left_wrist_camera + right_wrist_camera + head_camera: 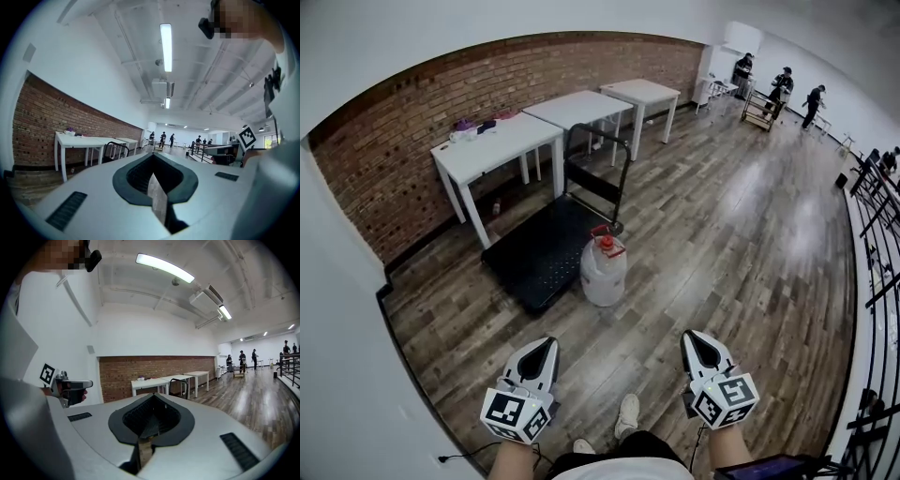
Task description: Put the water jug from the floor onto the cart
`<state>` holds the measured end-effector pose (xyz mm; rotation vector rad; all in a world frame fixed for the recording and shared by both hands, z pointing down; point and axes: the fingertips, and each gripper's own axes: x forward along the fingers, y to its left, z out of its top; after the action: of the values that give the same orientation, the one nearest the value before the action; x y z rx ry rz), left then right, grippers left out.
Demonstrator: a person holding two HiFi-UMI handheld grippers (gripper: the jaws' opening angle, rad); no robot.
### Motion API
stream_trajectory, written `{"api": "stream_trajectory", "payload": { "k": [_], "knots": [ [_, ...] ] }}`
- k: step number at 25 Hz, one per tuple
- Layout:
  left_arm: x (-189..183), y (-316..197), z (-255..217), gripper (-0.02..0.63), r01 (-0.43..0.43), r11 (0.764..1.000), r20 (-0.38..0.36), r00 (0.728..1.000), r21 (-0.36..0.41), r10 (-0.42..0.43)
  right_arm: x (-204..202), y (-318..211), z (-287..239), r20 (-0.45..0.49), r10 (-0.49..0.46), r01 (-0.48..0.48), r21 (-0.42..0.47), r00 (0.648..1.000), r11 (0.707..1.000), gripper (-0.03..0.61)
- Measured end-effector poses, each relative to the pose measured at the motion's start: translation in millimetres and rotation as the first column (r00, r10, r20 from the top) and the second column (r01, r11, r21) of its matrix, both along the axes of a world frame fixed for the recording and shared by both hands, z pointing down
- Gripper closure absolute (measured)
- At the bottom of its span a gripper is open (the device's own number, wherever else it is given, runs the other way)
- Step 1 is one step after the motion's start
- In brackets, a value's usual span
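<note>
In the head view the water jug [603, 270], pale and translucent with a red cap and handle, stands upright on the wood floor. It touches the near right corner of the black flat cart [534, 255], whose push handle [598, 167] rises at the far end. Both grippers hang well short of the jug, level and apart from it. My left gripper [549, 342] is shut with nothing in it, and so is my right gripper [694, 336]. Neither gripper view shows the jug. The left gripper view shows the closed tips [153, 157], the right gripper view the same [151, 397].
Three white tables [502, 141] line the brick wall [412, 131] behind the cart, with small items on the nearest one. Several people and a wooden trolley [757, 108] are far off at the back right. A black railing [877, 244] runs along the right. My shoe [626, 415] shows below.
</note>
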<state>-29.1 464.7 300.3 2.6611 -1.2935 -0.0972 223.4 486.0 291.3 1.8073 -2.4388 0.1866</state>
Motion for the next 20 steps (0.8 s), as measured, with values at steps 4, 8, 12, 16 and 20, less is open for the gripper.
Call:
{"api": "stream_trajectory", "payload": {
  "k": [4,8,12,16,20],
  "knots": [
    [15.9,-23.2,0.2,0.615,-0.005,1.000,0.005,1.000,0.006,0.005,13.8,-29.2,6.9,0.013,-0.011,0.011,-0.002,1.000,1.000,0.577],
    [25.8,-59.1,-1.4,0.615,0.029,1.000,0.000,1.000,0.004,-0.029,21.2,-74.4,2.5,0.011,-0.051,0.051,0.009,0.999,0.999,0.577],
    [43.3,-92.1,-7.5,0.615,0.052,0.999,0.003,0.999,0.014,-0.052,38.2,-115.4,-8.1,0.011,-0.077,0.077,0.031,0.997,0.997,0.577],
    [62.8,-116.7,-6.1,0.615,0.076,0.997,0.012,0.997,0.007,-0.076,56.5,-147.8,-4.5,0.022,-0.105,0.105,0.026,0.994,0.994,0.577],
    [79.8,-142.7,-3.3,0.615,0.105,0.994,0.005,0.994,-0.009,-0.105,73.1,-177.5,2.4,0.029,-0.140,0.140,0.012,0.990,0.990,0.577]
  ]
}}
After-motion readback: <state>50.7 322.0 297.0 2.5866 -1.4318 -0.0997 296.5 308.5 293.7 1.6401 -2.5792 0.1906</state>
